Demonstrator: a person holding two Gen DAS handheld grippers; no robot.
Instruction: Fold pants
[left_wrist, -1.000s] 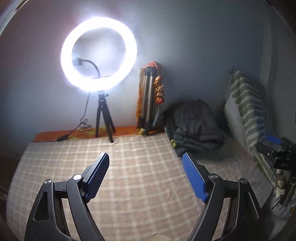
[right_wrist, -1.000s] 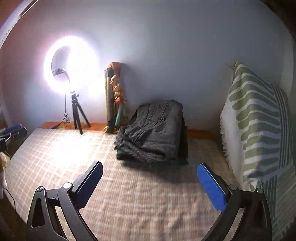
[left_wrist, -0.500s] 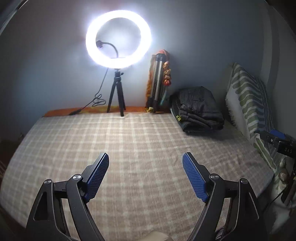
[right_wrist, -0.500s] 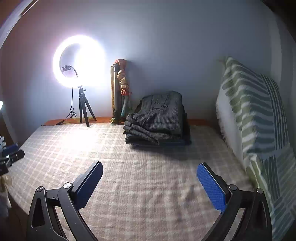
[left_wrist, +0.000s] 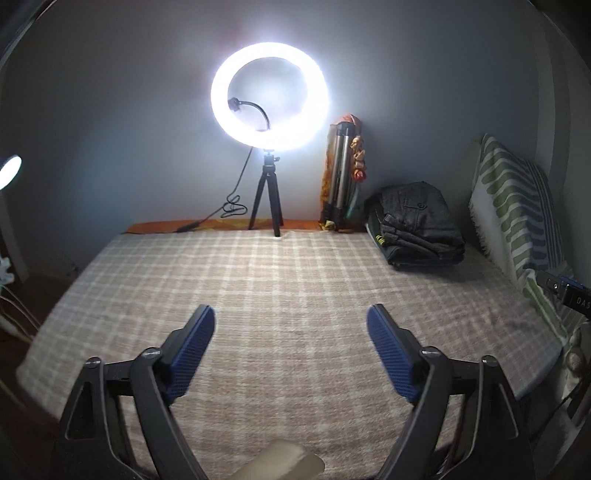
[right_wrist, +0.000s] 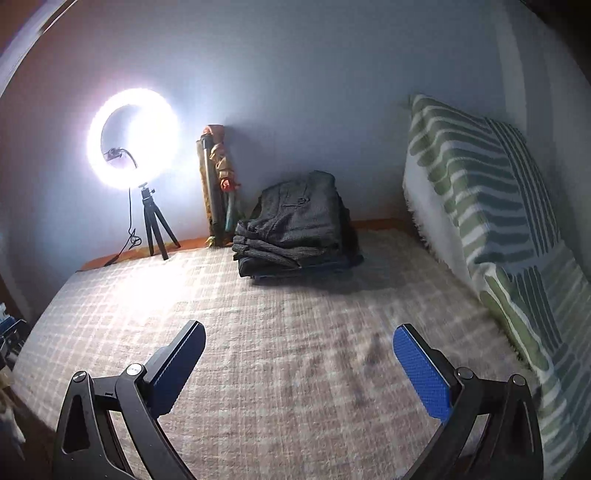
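Note:
A stack of folded dark grey pants (left_wrist: 415, 221) lies at the far right of the bed against the wall; it also shows in the right wrist view (right_wrist: 299, 229). My left gripper (left_wrist: 291, 336) is open and empty above the near part of the checked bedspread (left_wrist: 258, 288). My right gripper (right_wrist: 299, 350) is open and empty above the bedspread (right_wrist: 258, 332), well short of the stack. Part of the right gripper's body (left_wrist: 565, 291) shows at the right edge of the left wrist view.
A lit ring light on a small tripod (left_wrist: 267, 147) stands at the bed's far edge, its cable trailing left. A folded tripod (left_wrist: 341, 173) leans on the wall beside the pants. A green-striped pillow (right_wrist: 491, 206) stands along the right side.
Both grippers have pulled back from the wall and the pants stack, so more of the bedspread shows. Both stayed open. The pants stack has not moved.

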